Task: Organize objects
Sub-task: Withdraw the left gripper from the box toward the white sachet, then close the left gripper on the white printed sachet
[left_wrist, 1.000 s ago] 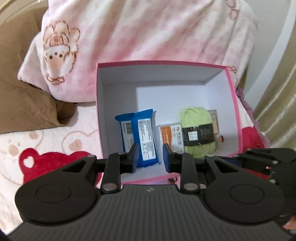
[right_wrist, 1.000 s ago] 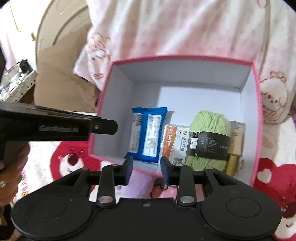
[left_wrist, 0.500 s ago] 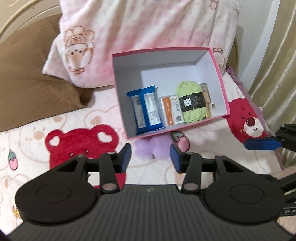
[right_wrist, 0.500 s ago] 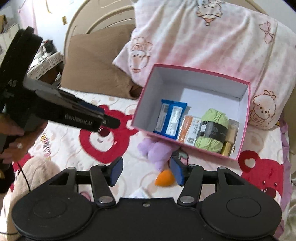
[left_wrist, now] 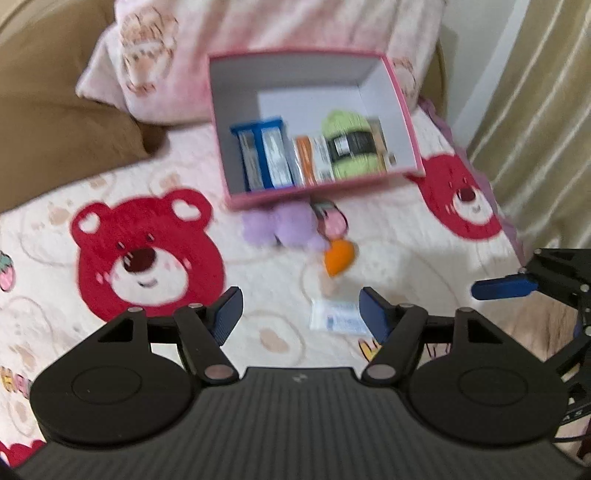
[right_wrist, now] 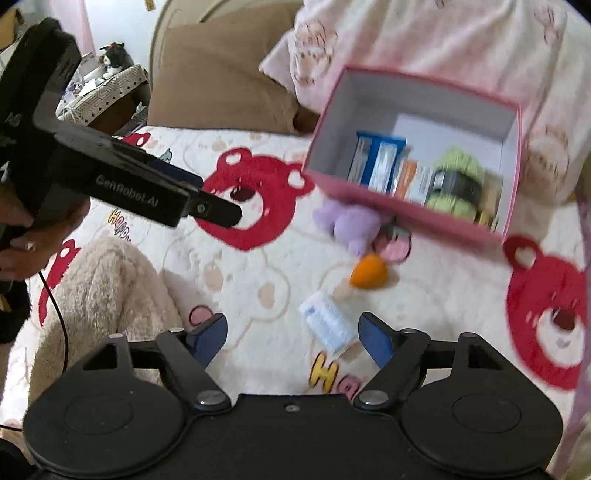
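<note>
A pink box stands on the bed against the pillow. Inside lie a blue packet, an orange-and-white packet, green yarn and a gold tube. In front of the box lie a purple plush, an orange toy and a white-blue tissue pack. My left gripper hangs over the blanket, jaws opening, nothing between them. My right gripper is likewise opening and empty, just short of the tissue pack.
The bed has a cream blanket with red bear prints. A brown pillow and a pink pillow lie behind the box. A beige plush throw lies at left. A curtain hangs at right.
Both grippers have pulled back from the box toward the near bed and opened wider. The plush, orange toy and tissue pack have come into view.
</note>
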Motion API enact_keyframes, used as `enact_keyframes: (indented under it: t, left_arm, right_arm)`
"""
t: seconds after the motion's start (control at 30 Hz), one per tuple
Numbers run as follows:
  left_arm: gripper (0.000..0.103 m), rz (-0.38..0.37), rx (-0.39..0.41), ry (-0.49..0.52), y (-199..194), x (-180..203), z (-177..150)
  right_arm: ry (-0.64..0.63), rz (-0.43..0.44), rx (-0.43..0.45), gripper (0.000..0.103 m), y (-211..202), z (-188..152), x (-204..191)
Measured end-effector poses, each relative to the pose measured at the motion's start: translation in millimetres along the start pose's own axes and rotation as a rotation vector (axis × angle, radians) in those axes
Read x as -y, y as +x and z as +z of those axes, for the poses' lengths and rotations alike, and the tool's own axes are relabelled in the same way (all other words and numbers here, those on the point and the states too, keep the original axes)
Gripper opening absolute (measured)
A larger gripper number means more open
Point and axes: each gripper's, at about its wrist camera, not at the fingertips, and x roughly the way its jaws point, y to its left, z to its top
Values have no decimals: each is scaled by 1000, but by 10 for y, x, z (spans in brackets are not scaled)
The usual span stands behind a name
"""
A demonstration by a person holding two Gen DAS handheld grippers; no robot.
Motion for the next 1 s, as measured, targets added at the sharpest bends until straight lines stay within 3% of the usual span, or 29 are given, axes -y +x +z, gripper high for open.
enact_keyframes:
  t: [0.2, 0.43, 0.73, 0.93, 1.0]
  left_arm:
    - [71, -78, -91, -49, 482, 50, -110]
    - [68, -102, -155, -83, 1021, 51, -145]
    - [57, -143, -158, -183, 1493, -75, -217]
    - [40, -205, -174, -244, 1723, -103, -305]
    - [38, -203, -159, -240, 1730, -82, -325]
  right_arm:
    - [170, 41, -27, 83, 352, -186, 178]
    - [404, 79, -66, 83, 863, -304, 444]
    - [601, -59, -152, 83, 1451, -492, 637]
    - [478, -141, -128, 83, 1601, -421, 503]
    - [437, -149, -113, 76, 1637, -418, 470]
